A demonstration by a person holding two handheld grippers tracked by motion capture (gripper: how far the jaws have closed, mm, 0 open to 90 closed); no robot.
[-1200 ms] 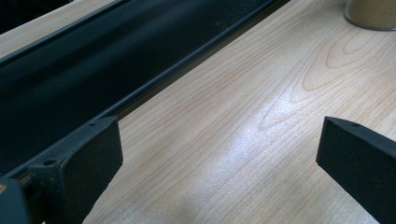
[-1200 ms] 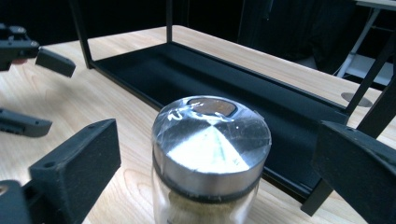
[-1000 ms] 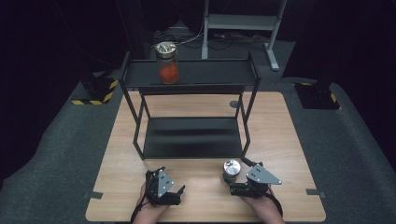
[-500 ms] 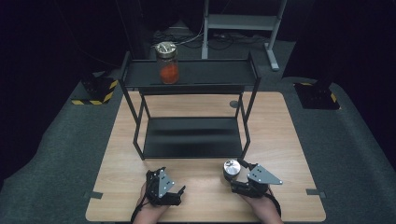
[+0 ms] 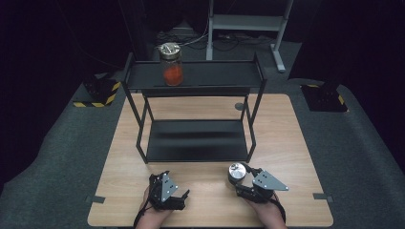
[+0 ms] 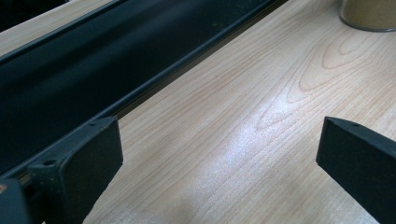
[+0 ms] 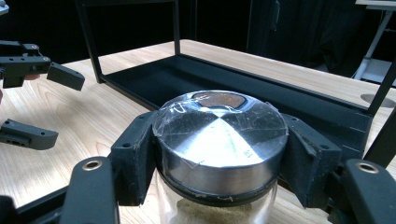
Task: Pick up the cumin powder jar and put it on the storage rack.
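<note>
Dark room, wooden table (image 5: 296, 143) with black two-tier rack (image 5: 196, 138): right gripper (image 5: 241, 183), jaws just closing, clamps the steel-lidded jar (image 7: 219, 140) near-right of the rack; left gripper (image 5: 179, 198) idles wide, empty; grasp step, a straight lift likely next.

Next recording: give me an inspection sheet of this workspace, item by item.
Surface: light wooden table, bare apart from the items below.
Job's things: glass jar with metal lid, sandy contents, standing on the table in front of the black two-tier rack.
Clutter: second jar with orange contents on the rack's top shelf.
Grippers: right hand-held gripper has just been closing, jaws now clamped on the jar at lid height; left hand-held gripper open over bare wood, nothing between its jaws.
Cables: several on the floor behind the rack.
Surroundings: dark floor; yellow-black striped blocks; metal stand behind.
</note>
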